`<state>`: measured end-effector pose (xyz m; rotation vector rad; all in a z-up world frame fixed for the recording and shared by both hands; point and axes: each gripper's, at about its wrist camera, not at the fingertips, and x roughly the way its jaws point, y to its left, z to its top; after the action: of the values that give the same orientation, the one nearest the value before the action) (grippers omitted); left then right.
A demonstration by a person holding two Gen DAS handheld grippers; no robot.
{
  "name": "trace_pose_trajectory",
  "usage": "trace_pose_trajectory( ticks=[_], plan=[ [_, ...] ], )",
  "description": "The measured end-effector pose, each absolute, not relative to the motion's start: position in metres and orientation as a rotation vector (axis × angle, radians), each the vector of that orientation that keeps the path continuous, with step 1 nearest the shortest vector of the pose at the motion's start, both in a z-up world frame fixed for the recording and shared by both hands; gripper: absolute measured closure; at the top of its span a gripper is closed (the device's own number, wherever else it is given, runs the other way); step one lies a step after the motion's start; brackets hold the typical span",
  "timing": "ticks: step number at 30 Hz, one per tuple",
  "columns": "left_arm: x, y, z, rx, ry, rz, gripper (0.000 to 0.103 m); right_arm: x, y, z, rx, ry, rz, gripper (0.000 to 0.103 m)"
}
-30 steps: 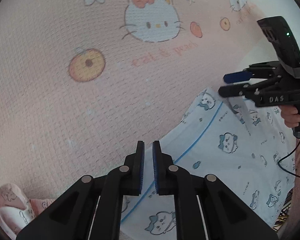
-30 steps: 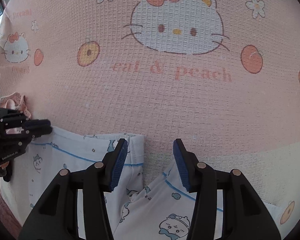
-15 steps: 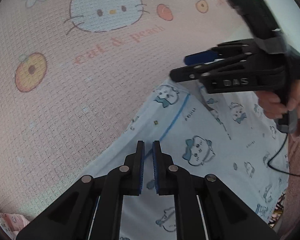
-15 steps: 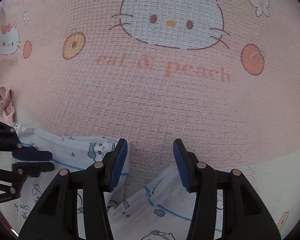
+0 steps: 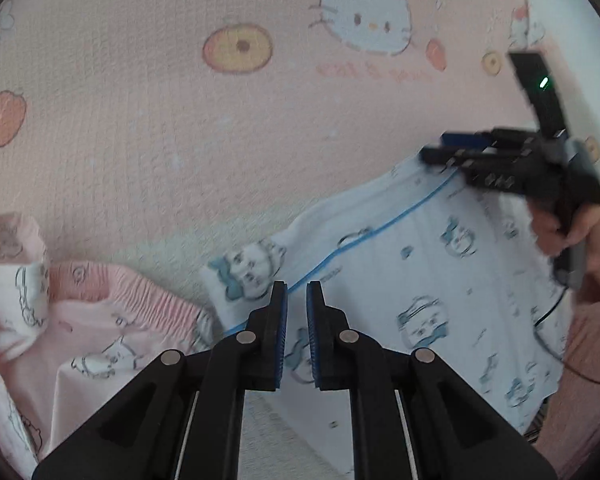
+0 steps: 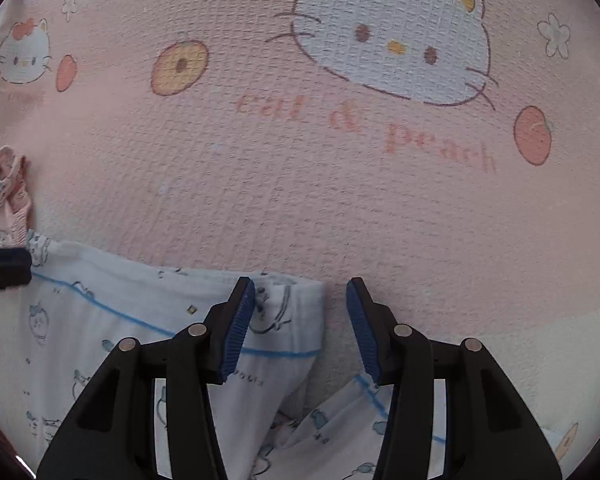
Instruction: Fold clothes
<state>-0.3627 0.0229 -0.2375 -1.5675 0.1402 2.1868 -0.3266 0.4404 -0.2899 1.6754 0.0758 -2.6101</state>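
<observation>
Laid the white printed garment (image 5: 420, 280) flat on the pink cat-print cover (image 5: 140, 120), close to its pale near edge, blue-piped hem turned toward the cover's middle, probably to square it before a fold. Parked a pink garment (image 5: 100, 320) just beside it toward the cover's left edge, seemingly out of the way. Held the left gripper (image 5: 296, 292) pointing steeply down over the hem's left corner, pads almost together with only a thin slit and no cloth seen in it. Kept the right gripper (image 6: 300, 292) well apart, straddling the hem's right corner without pressing on it, likely lined up for a pinch at both corners.
</observation>
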Motion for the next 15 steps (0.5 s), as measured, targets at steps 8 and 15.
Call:
trace_pose_trajectory(
  ticks=[8,15],
  plan=[
    [-0.363,-0.030,-0.228,-1.563,-0.186,2.379,0.057,-0.306,0.434,-0.277,1.675,0.008,-2.591,0.055],
    [-0.382,-0.008,-0.250,-1.559,-0.055,2.362,0.097,-0.311,0.442,-0.288,1.750,-0.035,-2.554,0.055]
  ],
)
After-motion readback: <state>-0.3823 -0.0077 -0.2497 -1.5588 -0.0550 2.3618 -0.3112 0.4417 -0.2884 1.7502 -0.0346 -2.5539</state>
